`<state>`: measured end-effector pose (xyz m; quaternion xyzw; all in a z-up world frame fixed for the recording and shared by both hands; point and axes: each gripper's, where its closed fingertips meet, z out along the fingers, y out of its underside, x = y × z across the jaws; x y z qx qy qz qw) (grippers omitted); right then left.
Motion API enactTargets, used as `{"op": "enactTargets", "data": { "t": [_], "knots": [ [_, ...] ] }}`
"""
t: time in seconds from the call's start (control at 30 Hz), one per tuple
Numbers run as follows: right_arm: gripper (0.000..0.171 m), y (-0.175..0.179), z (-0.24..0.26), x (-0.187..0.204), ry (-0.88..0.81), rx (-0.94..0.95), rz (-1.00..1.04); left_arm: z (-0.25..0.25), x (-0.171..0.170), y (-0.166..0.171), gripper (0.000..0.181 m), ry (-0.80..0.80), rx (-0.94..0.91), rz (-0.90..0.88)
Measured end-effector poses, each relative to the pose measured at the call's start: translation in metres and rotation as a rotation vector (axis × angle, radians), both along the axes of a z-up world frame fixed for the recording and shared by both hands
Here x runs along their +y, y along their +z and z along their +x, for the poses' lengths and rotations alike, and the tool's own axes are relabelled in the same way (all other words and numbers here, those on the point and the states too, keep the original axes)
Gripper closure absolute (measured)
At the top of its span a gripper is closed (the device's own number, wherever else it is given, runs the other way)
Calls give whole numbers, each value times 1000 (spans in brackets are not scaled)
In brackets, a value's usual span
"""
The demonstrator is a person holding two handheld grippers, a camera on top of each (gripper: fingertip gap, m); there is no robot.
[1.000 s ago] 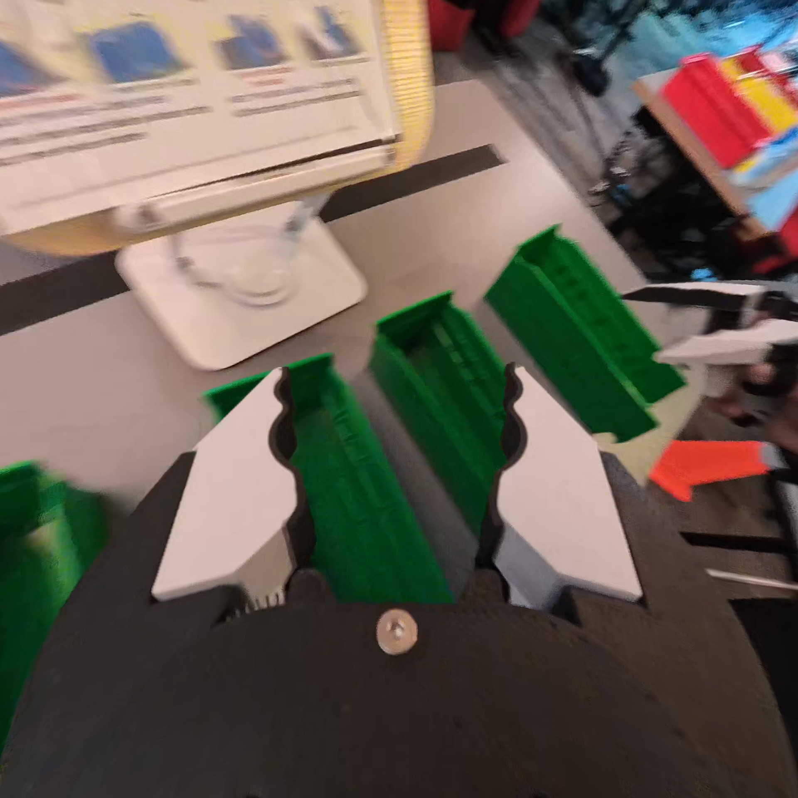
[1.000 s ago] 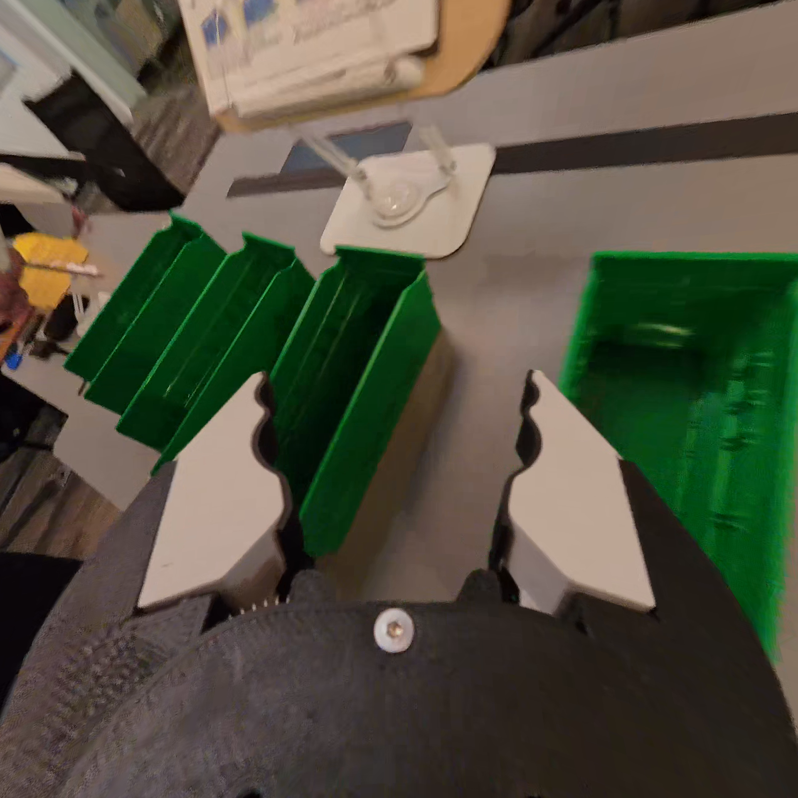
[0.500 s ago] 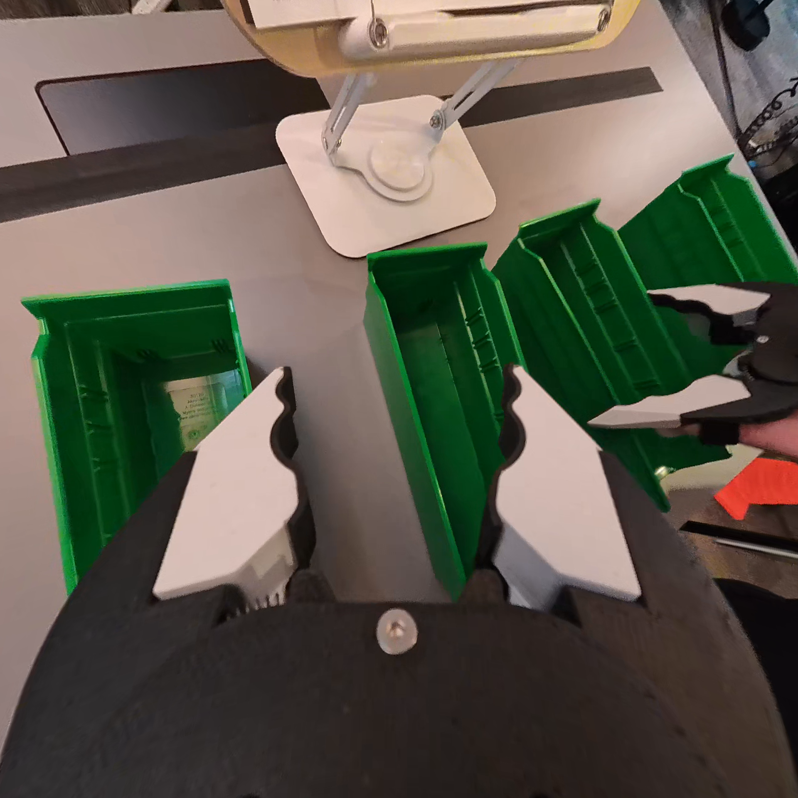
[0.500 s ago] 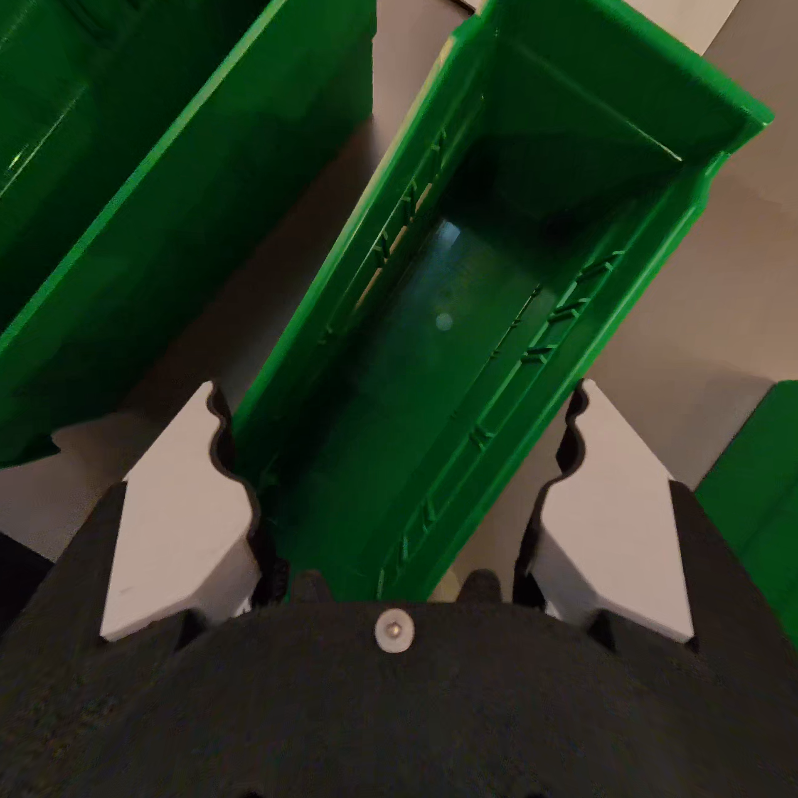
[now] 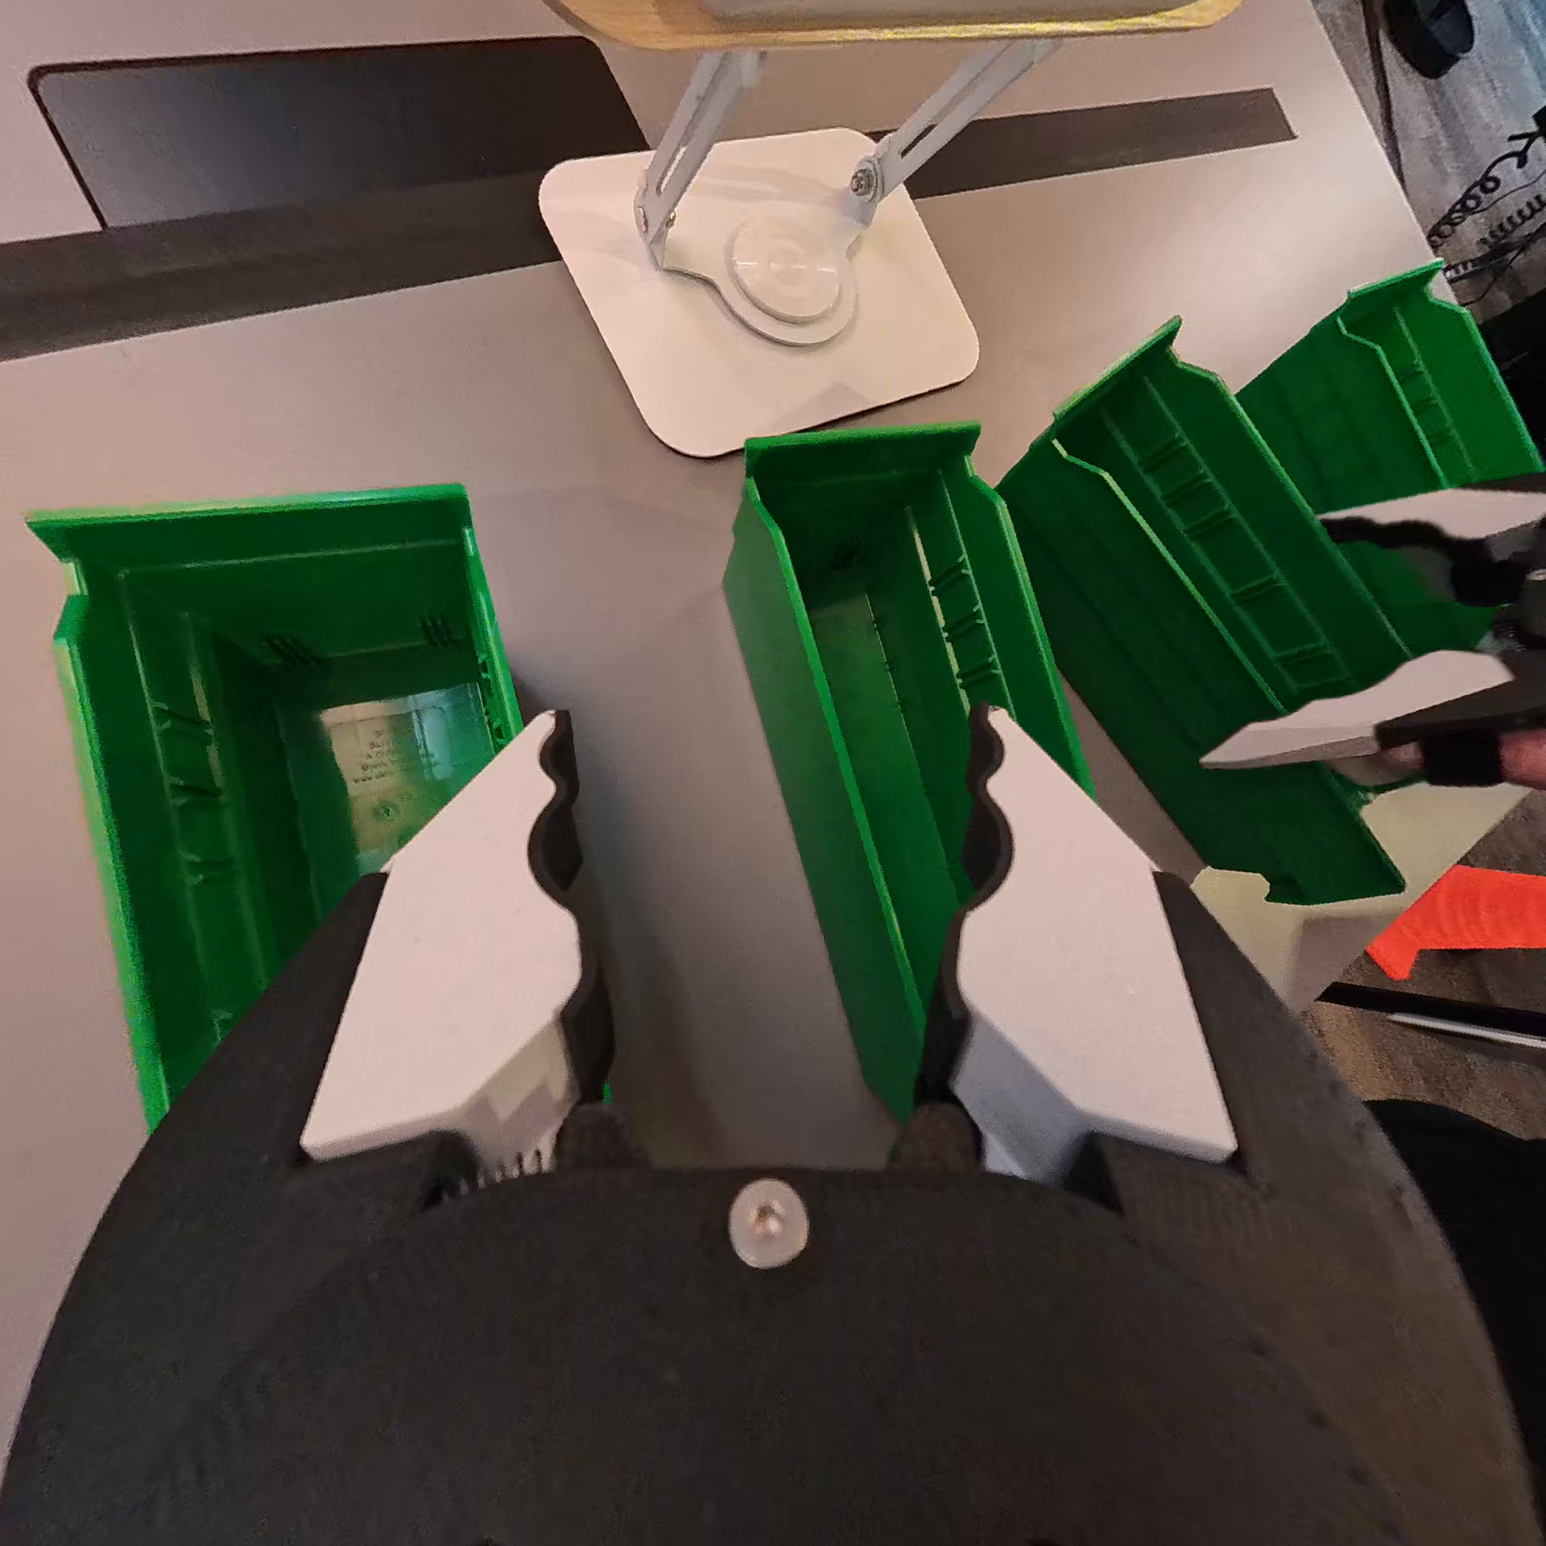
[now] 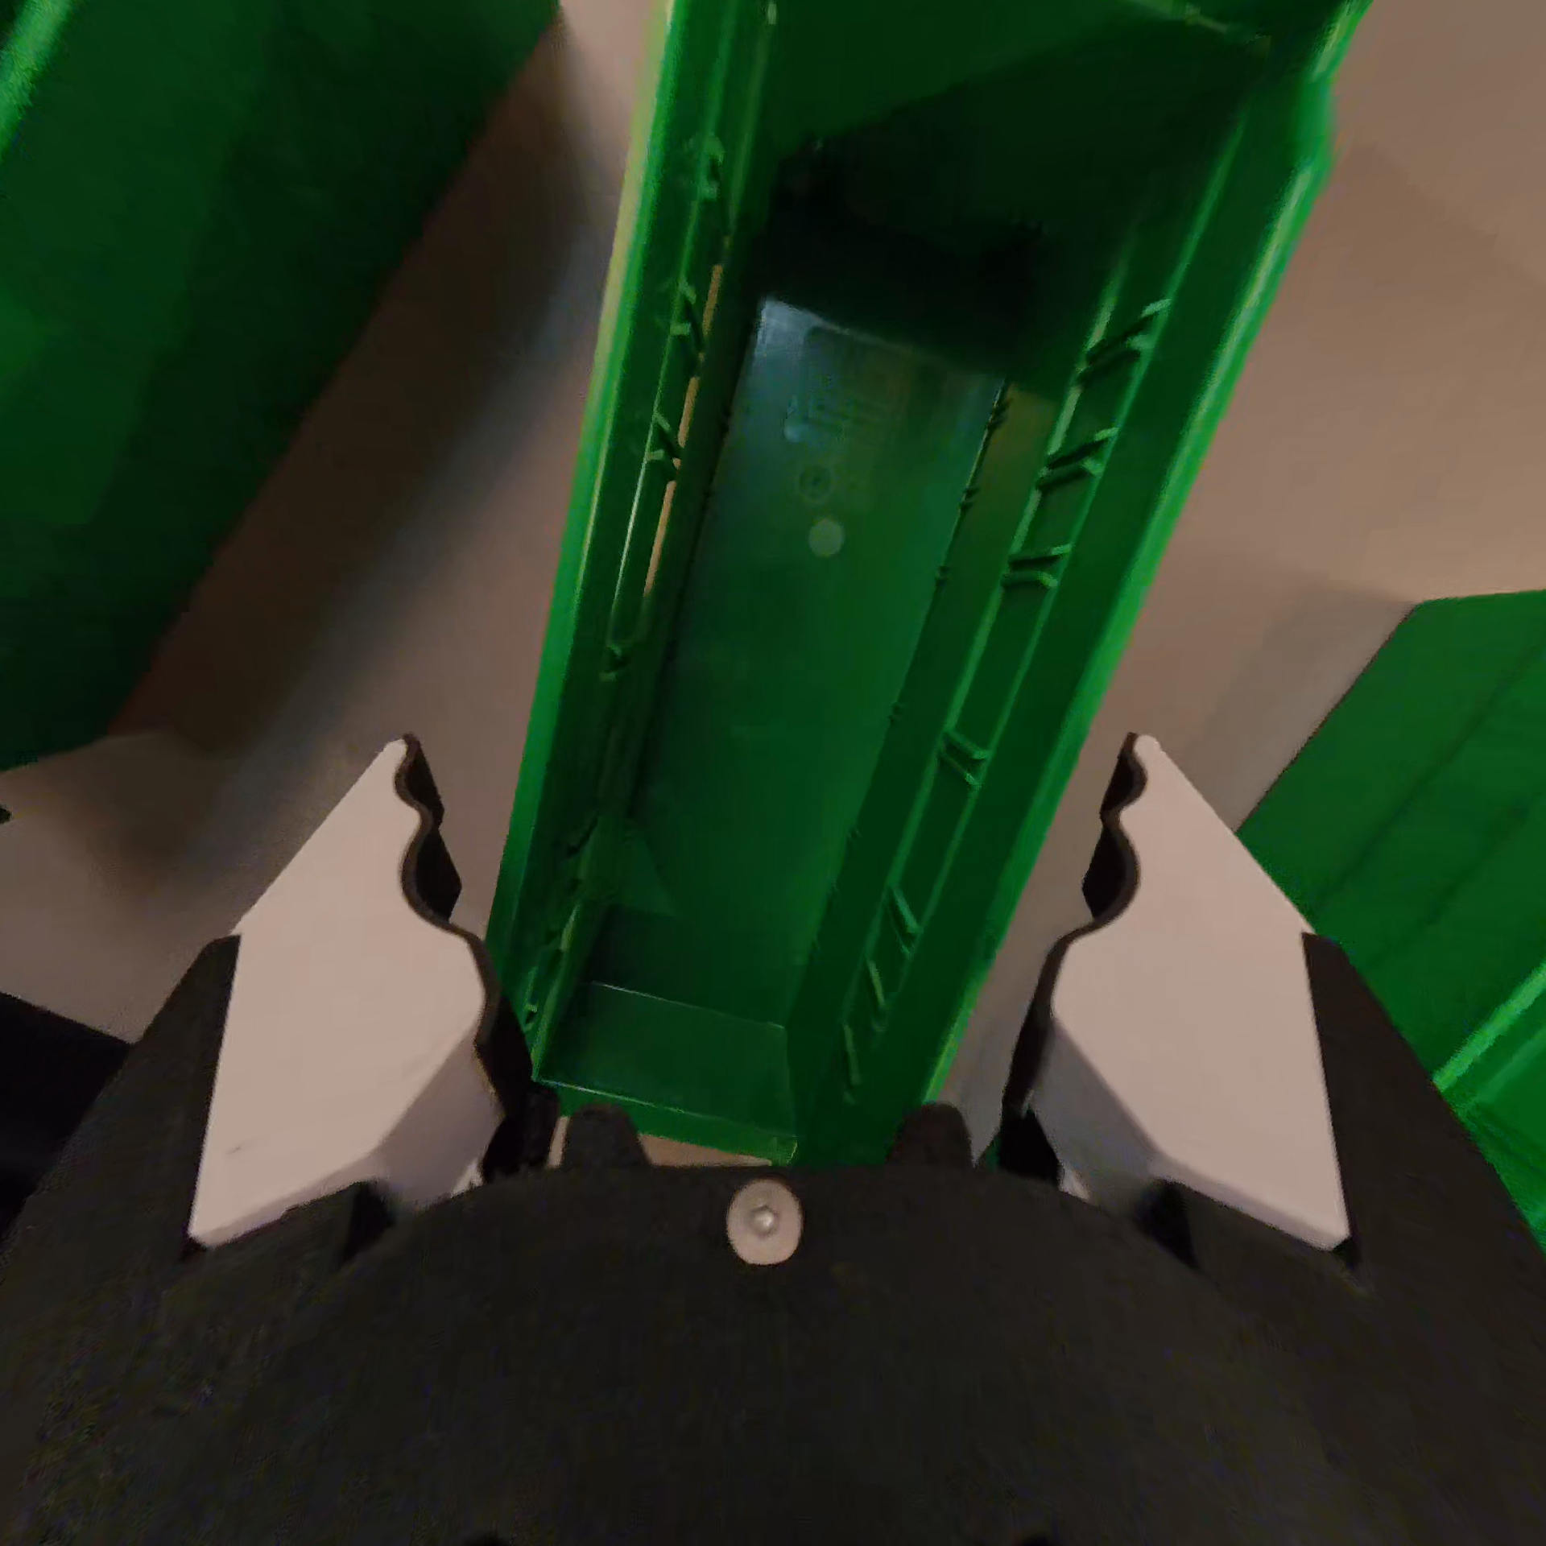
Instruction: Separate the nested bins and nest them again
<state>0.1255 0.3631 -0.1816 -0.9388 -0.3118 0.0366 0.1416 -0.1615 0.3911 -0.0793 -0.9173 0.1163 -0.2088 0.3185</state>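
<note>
Change: half a second earlier the right gripper's view already looked down into one bin; by now it had dropped closer, so that bin filled the middle of the right wrist view. The left wrist view had hardly shifted.
Meaning: judged from this, separating was finished, four bins lay apart, and the right side was lining up a pick for re-nesting.
Wide bin (image 5: 276, 602): left of the left wrist view, open side up, standing alone on the table (image 5: 636, 636).
Left gripper (image 5: 774, 836): lower centre of that view, jaws wide apart, holding nothing, poised over bare table between the wide bin and the middle bin.
Middle bin (image 5: 870, 669): centre right, its near wall just beside the right-hand finger.
Third bin (image 5: 1188, 586): right of centre, angled, a narrow gap from the middle bin.
Far bin (image 5: 1405, 393): upper right, near the table edge.
Right gripper (image 5: 1288, 636): right edge of the left wrist view, jaws spread, empty, over the third bin.
Narrow bin (image 6: 836, 586): centre of the right wrist view, between the spread fingers (image 6: 351, 962), neither touching its walls.
Stand (image 5: 753, 293): upper centre, base just behind the middle bin.
Room: broad bare table at centre; tight gaps on the right; a table corner lower right.
</note>
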Motion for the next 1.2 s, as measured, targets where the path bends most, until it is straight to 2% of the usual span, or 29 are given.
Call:
{"op": "enactTargets", "data": {
  "t": [0.07,0.1,0.13,0.37,0.53,0.7,0.83,0.9,1.03,1.2],
  "knots": [
    [24,-8,-3,-1,-9,13,-24,0,1,0,89,-3,-2,0],
    [42,-4,-4,4,-25,45,-2,-1,1,-1,90,-4,-1,0],
    [52,-3,-4,6,-24,69,0,-2,2,-1,90,-3,-1,1],
    [71,4,9,10,-50,135,-3,-12,1,-1,92,13,0,1],
    [72,27,25,17,-106,206,17,-20,1,0,93,27,5,4],
    [72,86,49,26,-163,333,37,-28,4,6,93,39,20,21],
    [70,135,96,29,-210,347,76,-39,5,9,93,49,58,36],
    [69,148,127,29,-250,319,88,-46,5,10,92,62,64,40],
    [69,134,182,28,-331,223,71,-55,6,10,93,91,50,39],
    [69,95,197,25,-345,192,18,-52,6,11,93,83,57,40]
  ]
}}
